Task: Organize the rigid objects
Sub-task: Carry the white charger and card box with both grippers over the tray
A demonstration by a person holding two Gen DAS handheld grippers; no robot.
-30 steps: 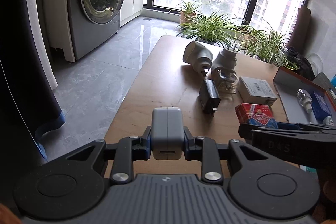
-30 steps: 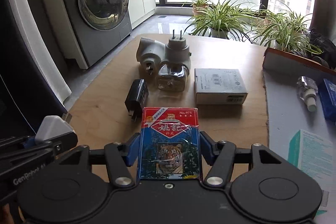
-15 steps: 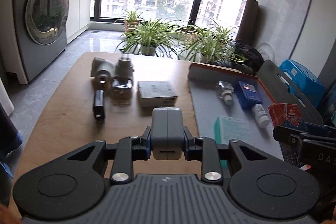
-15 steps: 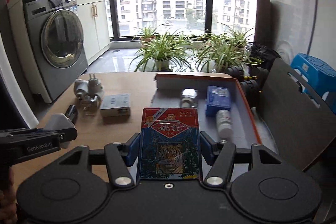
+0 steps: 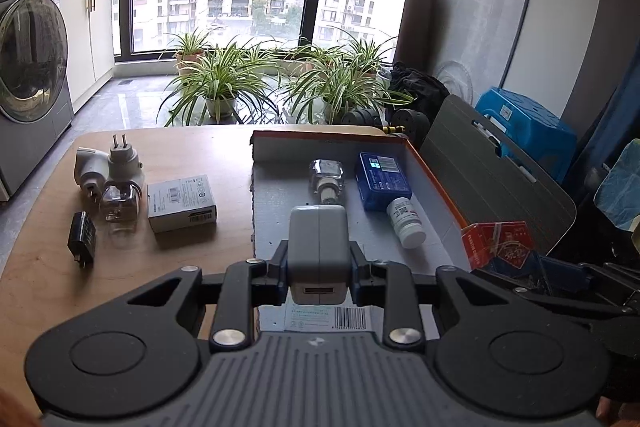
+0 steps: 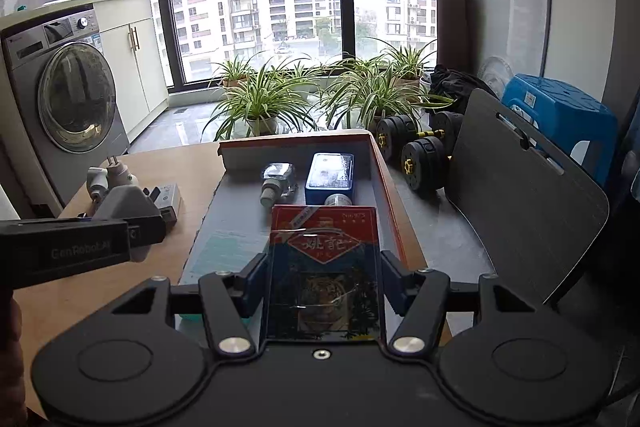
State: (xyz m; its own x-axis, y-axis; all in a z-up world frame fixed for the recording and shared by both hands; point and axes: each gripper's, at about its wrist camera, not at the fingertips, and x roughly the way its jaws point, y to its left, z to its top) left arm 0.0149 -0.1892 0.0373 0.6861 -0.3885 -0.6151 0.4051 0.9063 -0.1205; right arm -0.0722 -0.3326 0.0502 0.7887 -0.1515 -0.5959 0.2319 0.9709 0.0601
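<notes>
**Both grippers loaded above the open box**

The wooden table [image 5: 132, 267] carries everything; on its right half lies the shallow box [image 5: 434, 179] with an orange rim and a grey floor, its near end under both grippers; the left gripper [image 5: 318, 255] is clamped on a white charger block [image 5: 318, 243], which sits upright between the pads with its port facing the camera, held above the box's near left part; the right gripper [image 6: 322, 291] is closed on a red and blue card pack [image 6: 324, 267] printed with a tiger, the pack standing between the pads over the box's near end, and in the left view it shows at the box's right rim; inside the box, from the larger to the smaller, lie a pale printed carton [image 5: 320, 317] at the near end, a blue packet [image 5: 382, 179] toward the far right, a clear glass bottle [image 5: 326, 177] just left of it, and a small white bottle [image 5: 406, 221] on its side near the packet; on the bare wood left of the box rest a grey flat carton [image 5: 182, 203], two white plug adapters [image 5: 106, 165] touching each other, a clear square bottle [image 5: 118, 207] just in front of them, and a black charger [image 5: 82, 239] nearest the table's left edge; all of these stay well apart from either gripper
</notes>
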